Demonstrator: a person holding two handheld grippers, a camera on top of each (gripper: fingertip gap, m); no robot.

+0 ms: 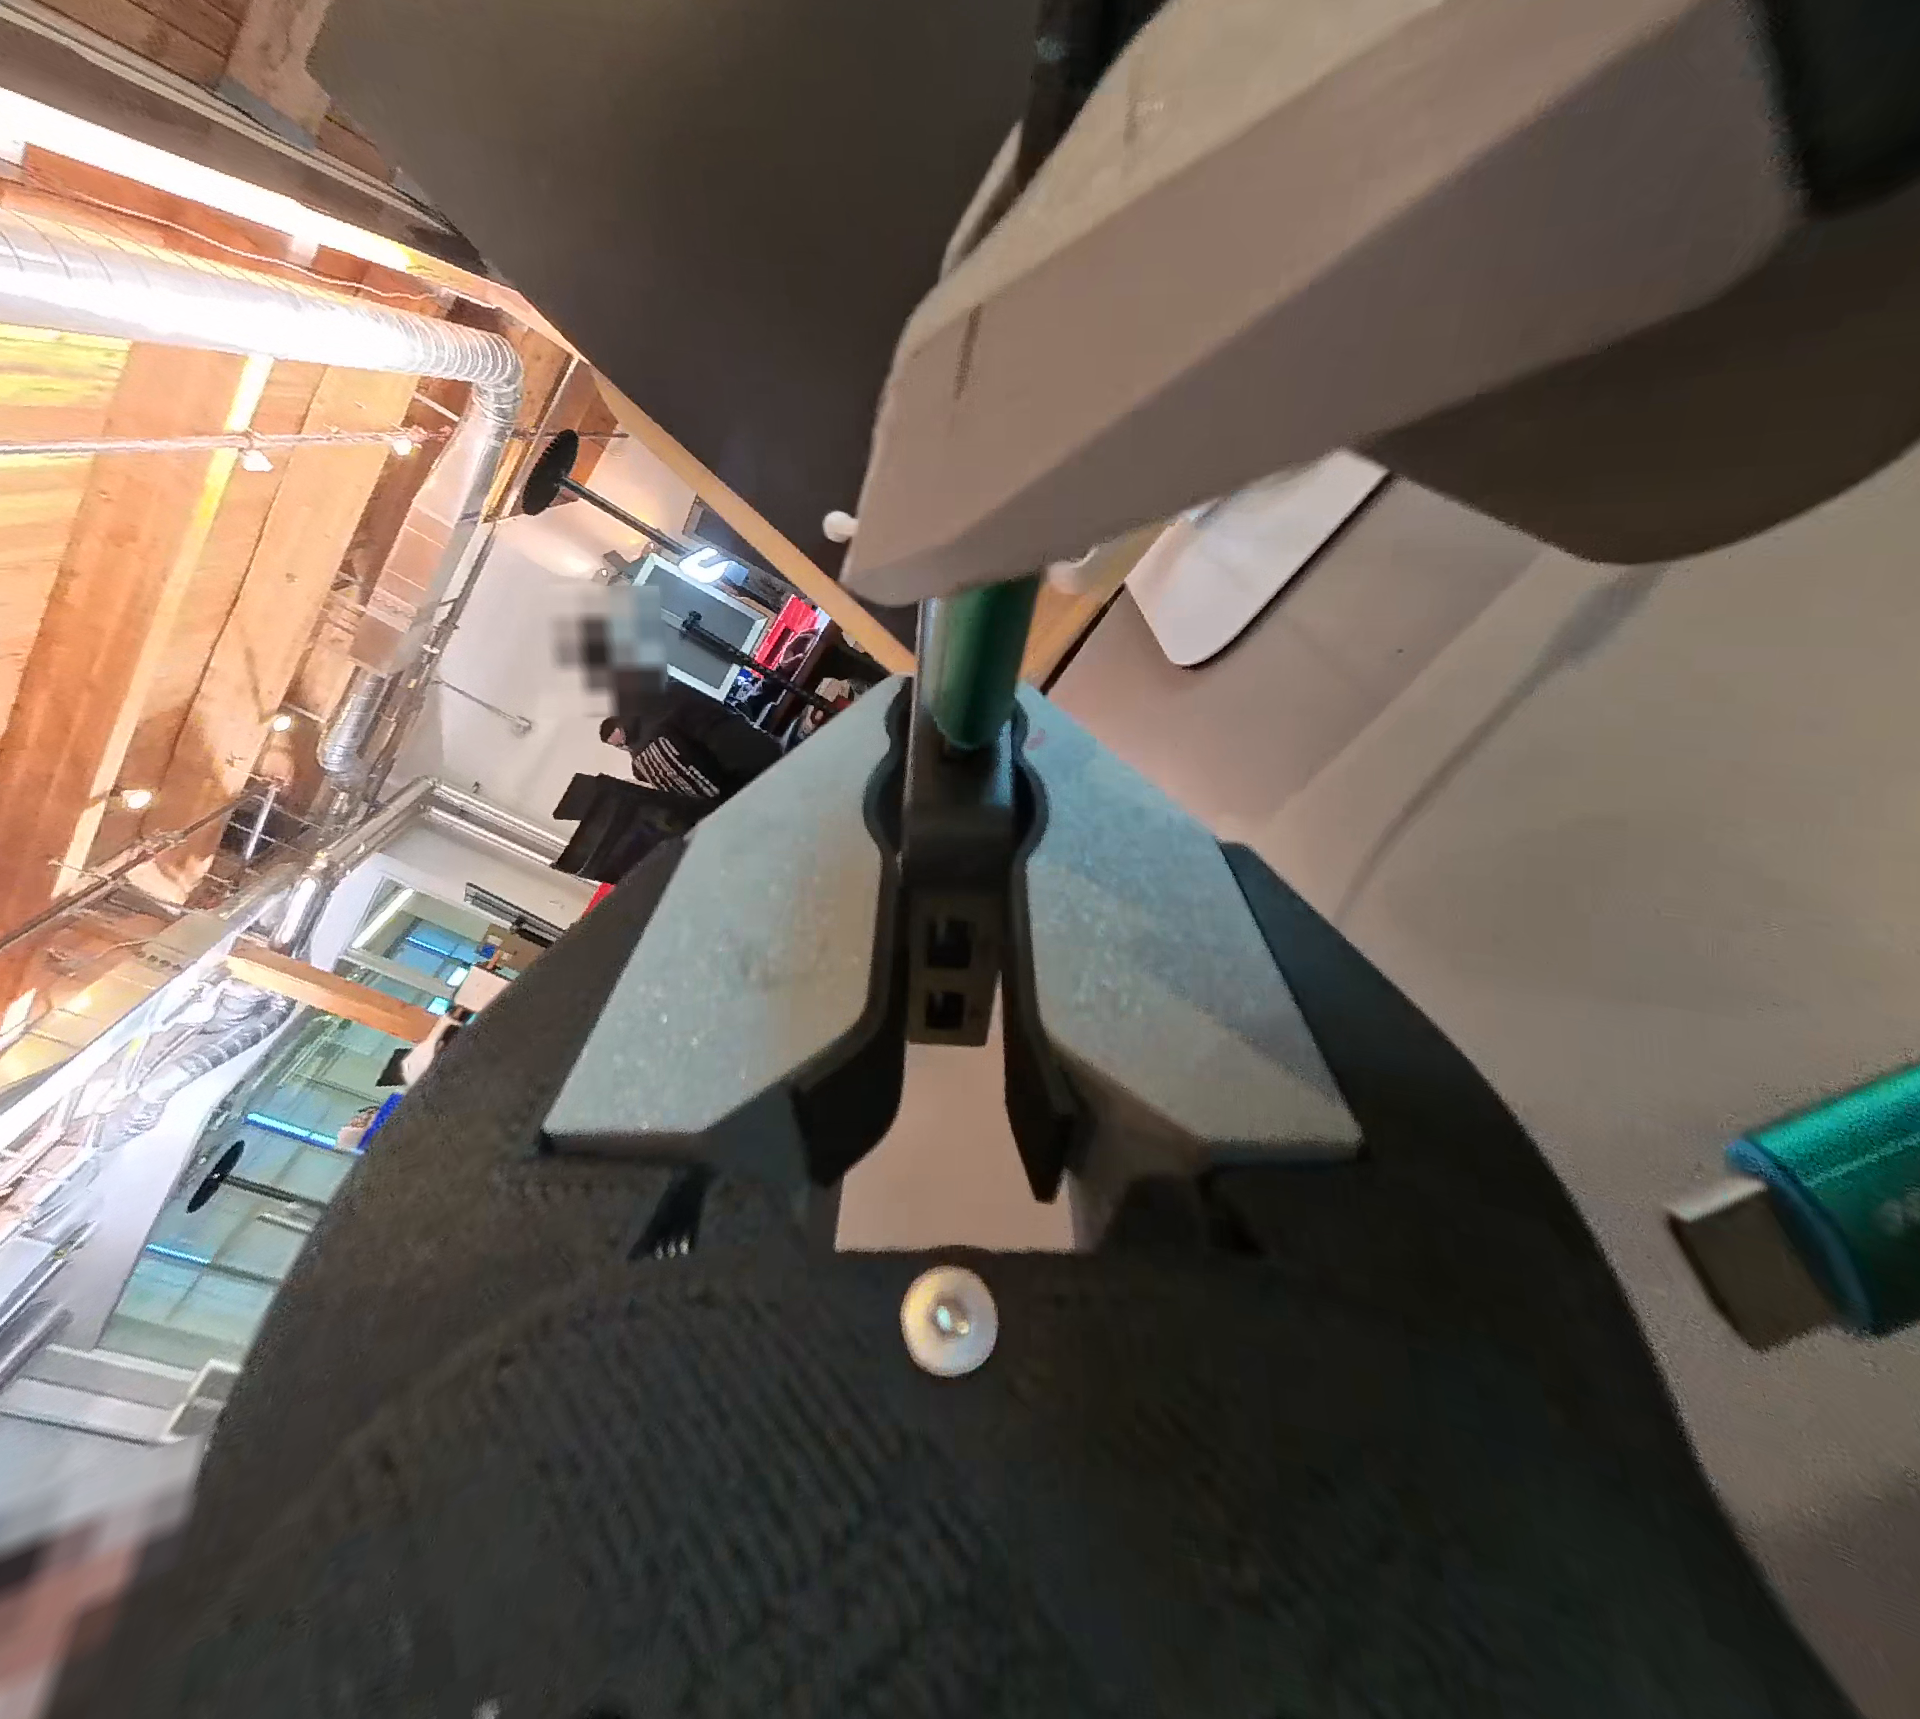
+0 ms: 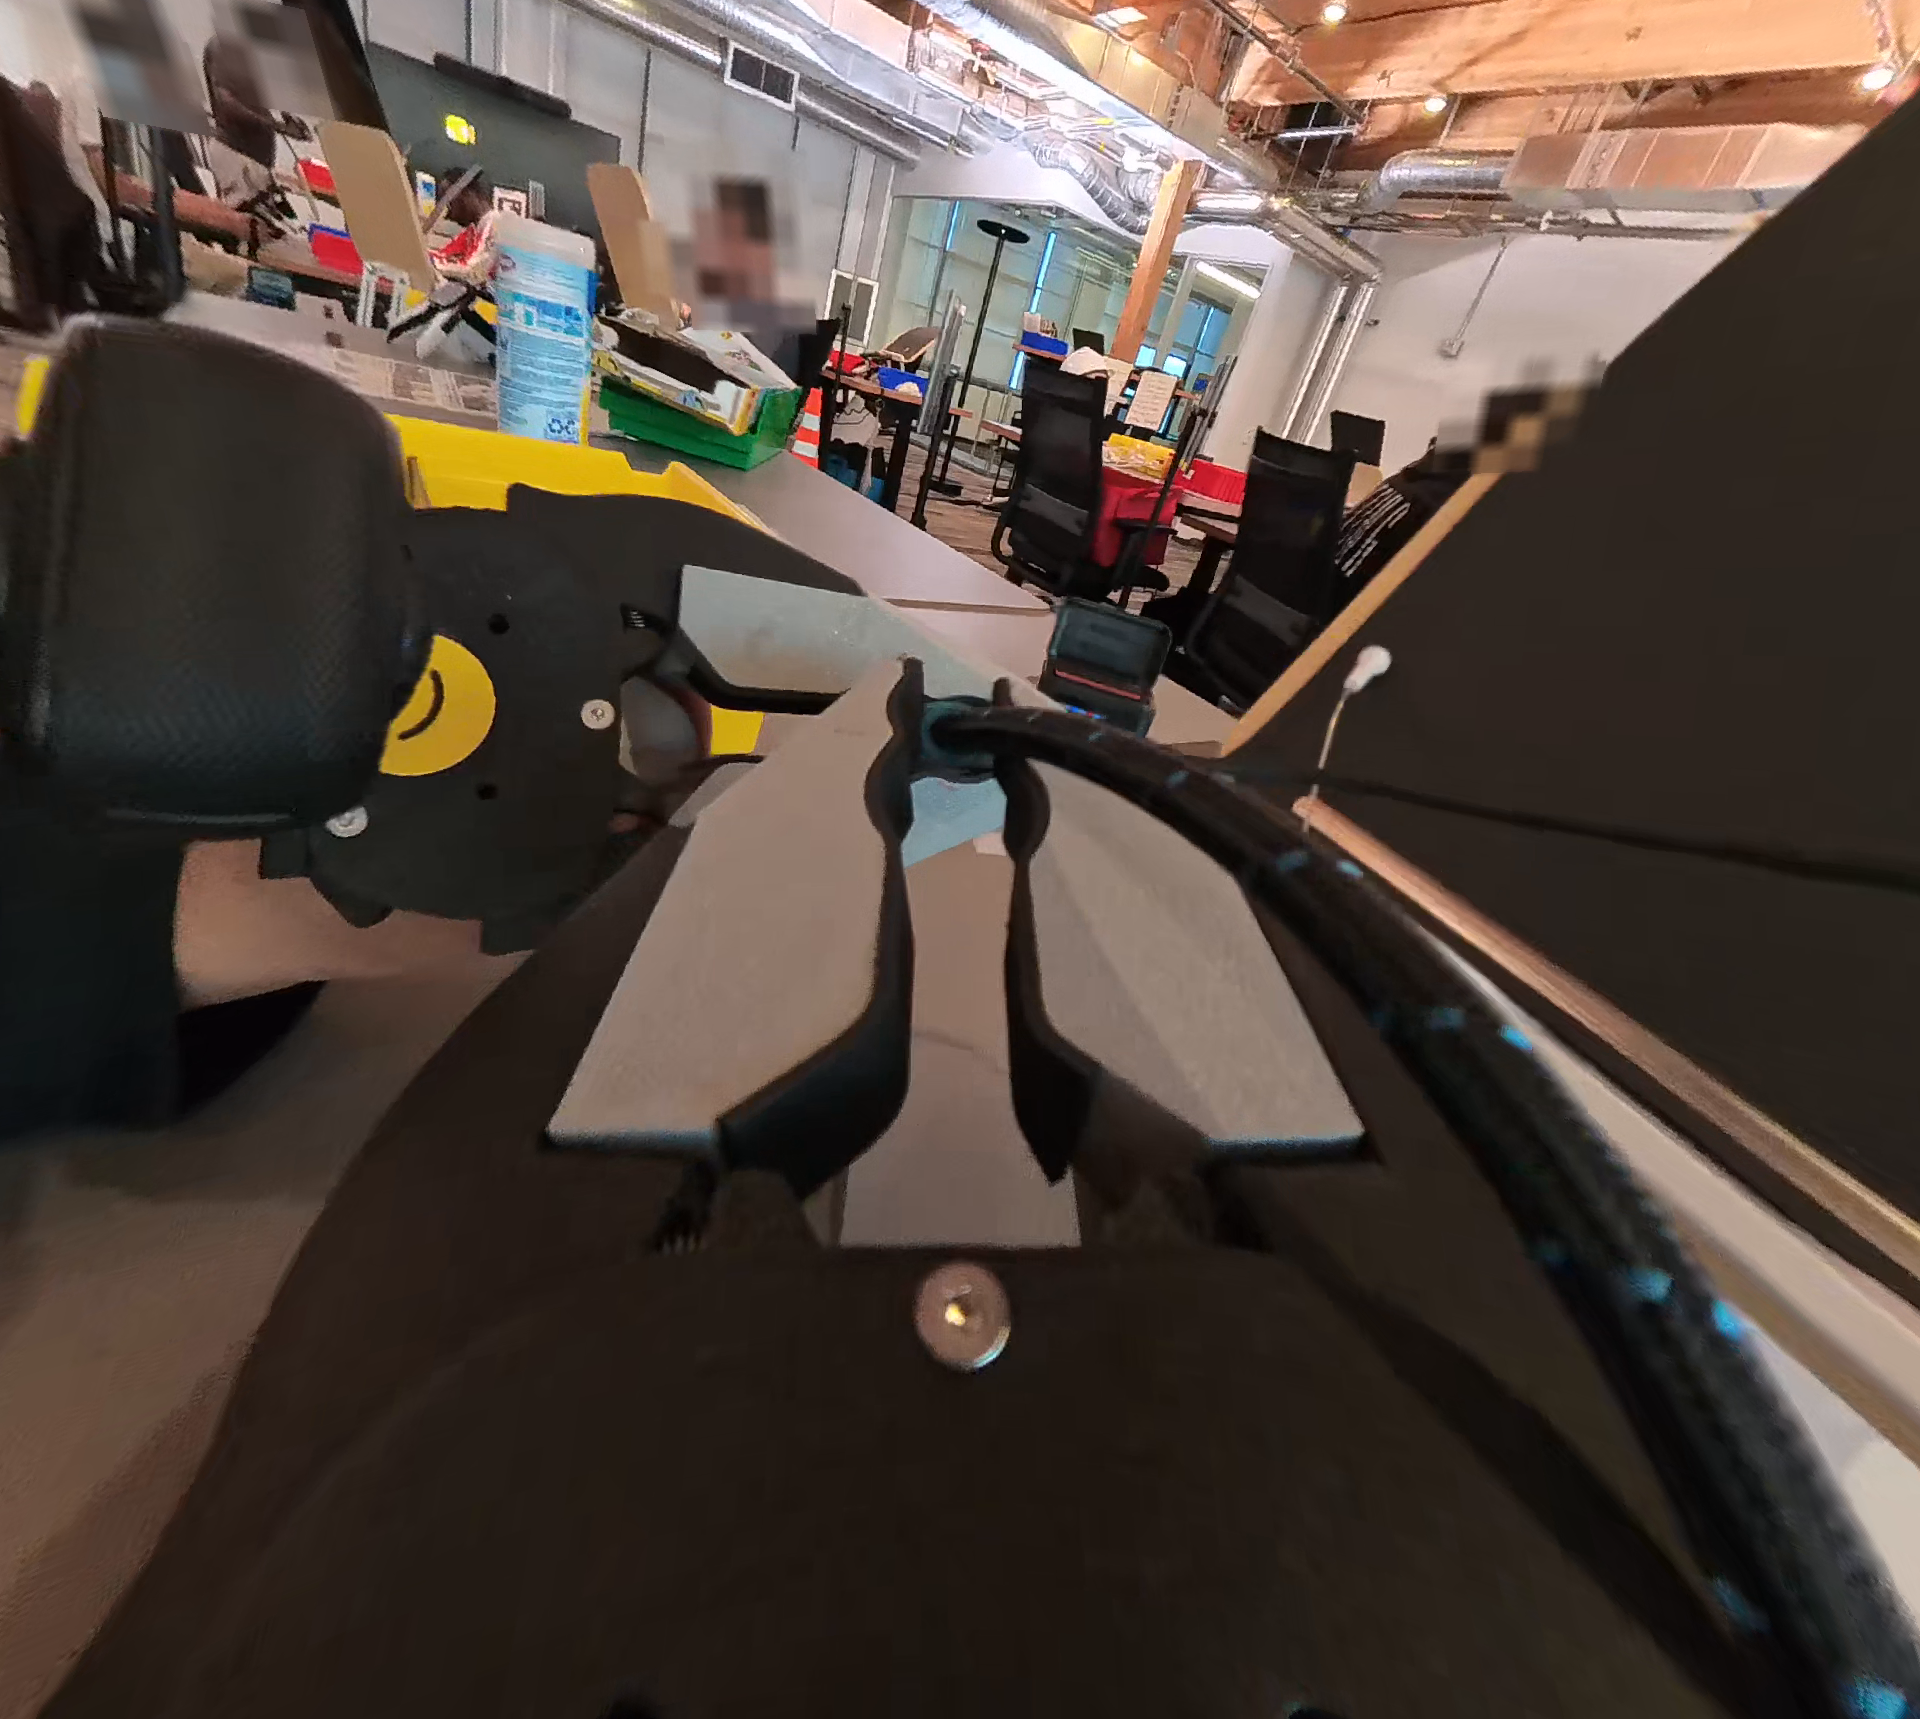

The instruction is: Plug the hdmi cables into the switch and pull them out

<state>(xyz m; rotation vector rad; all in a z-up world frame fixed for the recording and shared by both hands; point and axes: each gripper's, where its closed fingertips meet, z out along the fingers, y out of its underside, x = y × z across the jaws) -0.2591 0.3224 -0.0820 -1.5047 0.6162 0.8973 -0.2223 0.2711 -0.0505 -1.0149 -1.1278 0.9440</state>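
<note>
Here two grippers each pinch one thing: left gripper [image 1: 956, 796] the switch [image 1: 948, 931], right gripper [image 2: 956, 734] a black cable [image 2: 1351, 921].

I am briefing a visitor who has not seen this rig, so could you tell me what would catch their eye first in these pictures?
In the left wrist view, the left gripper is shut on a black plug with a green cable, just under a blurred beige block. A teal metal-tipped connector shows at the right edge. In the right wrist view, the right gripper pinches a black braided cable with blue flecks.
</note>
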